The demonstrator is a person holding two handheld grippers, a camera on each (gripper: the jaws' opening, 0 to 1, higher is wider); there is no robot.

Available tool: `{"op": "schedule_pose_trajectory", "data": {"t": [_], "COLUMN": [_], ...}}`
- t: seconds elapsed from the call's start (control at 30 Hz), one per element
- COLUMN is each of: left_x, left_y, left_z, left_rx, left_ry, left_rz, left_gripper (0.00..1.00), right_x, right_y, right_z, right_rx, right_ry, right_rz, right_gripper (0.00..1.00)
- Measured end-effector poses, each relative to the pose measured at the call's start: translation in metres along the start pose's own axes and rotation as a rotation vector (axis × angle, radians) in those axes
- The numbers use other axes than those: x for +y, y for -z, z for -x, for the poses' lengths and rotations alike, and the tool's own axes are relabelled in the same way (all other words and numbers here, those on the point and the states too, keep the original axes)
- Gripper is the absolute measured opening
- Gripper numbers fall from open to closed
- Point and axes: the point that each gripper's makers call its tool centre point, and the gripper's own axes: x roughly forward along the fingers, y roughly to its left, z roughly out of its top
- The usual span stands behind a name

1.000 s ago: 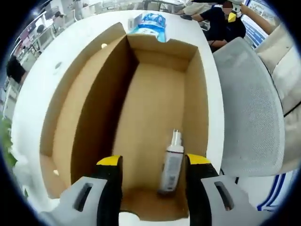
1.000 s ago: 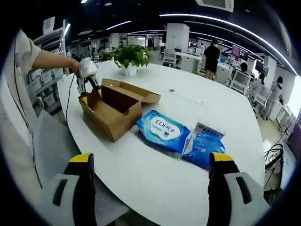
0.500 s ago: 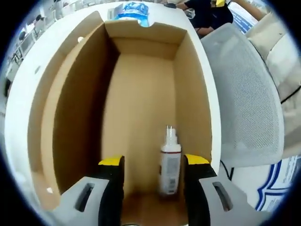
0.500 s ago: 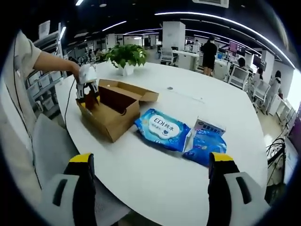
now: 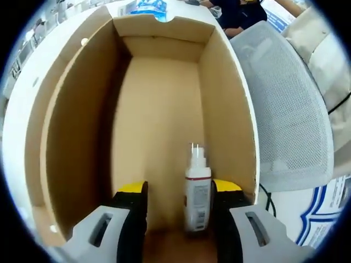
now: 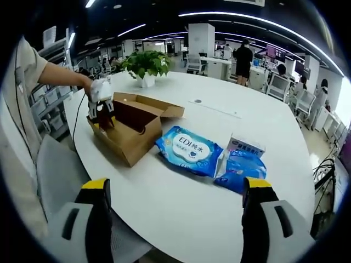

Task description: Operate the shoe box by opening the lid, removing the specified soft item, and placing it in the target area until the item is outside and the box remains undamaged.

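Note:
An open brown cardboard shoe box (image 5: pixel 159 104) surrounds my left gripper (image 5: pixel 178 190), which reaches down inside it. A small white spray bottle (image 5: pixel 196 189) lies on the box floor between the yellow-tipped jaws, close to the right one. The jaws stand apart and do not press the bottle. In the right gripper view the same box (image 6: pixel 134 131) sits on the white table (image 6: pixel 219 109) with its lid flap folded back, and the left gripper (image 6: pixel 101 107) dips into its near end, held by a hand. My right gripper (image 6: pixel 176 189) hovers open over the table's near edge, holding nothing.
A blue pack of wet wipes (image 6: pixel 189 149) lies right of the box, with a smaller blue pack (image 6: pixel 241 164) beside it. A potted plant (image 6: pixel 145 63) stands behind the box. A grey mesh chair (image 5: pixel 290 109) is beside the table. People stand in the office behind.
My left gripper has moved lower and deeper into the box, so the bottle now sits between its jaws. The right gripper has held still.

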Motion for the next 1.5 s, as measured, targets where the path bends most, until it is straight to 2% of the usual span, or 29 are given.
{"op": "schedule_pose_trajectory", "data": {"t": [0.2,0.63,0.97,1.2,1.4,1.43,1.5], "left_x": [0.000,-0.001,0.000,0.002,0.005,0.008,0.009], "left_y": [0.002,0.001,0.013,0.015,0.014,0.010,0.010], "left_z": [-0.005,-0.002,0.000,-0.003,-0.003,-0.002,-0.001], "left_rx": [0.001,-0.052,-0.031,-0.030,-0.032,-0.054,-0.059], "left_ry": [-0.019,-0.088,-0.127,-0.152,-0.178,-0.202,-0.200], "left_rz": [0.000,0.019,0.005,0.012,0.028,0.063,0.082], "left_gripper": [0.43,0.34,0.24,0.22,0.18,0.18,0.17], "right_x": [0.001,0.007,0.009,0.011,0.014,0.015,0.015], "right_y": [0.000,-0.001,-0.004,-0.004,-0.005,-0.005,-0.006], "right_z": [-0.001,-0.002,-0.001,-0.001,-0.001,-0.001,0.000], "right_rx": [-0.001,-0.014,-0.022,-0.026,-0.031,-0.032,-0.035], "right_ry": [-0.003,-0.008,-0.010,-0.011,-0.016,-0.017,-0.018], "right_rz": [-0.002,-0.006,0.003,0.010,0.009,0.009,0.010], "right_gripper": [0.94,0.92,0.90,0.89,0.89,0.88,0.88]}}
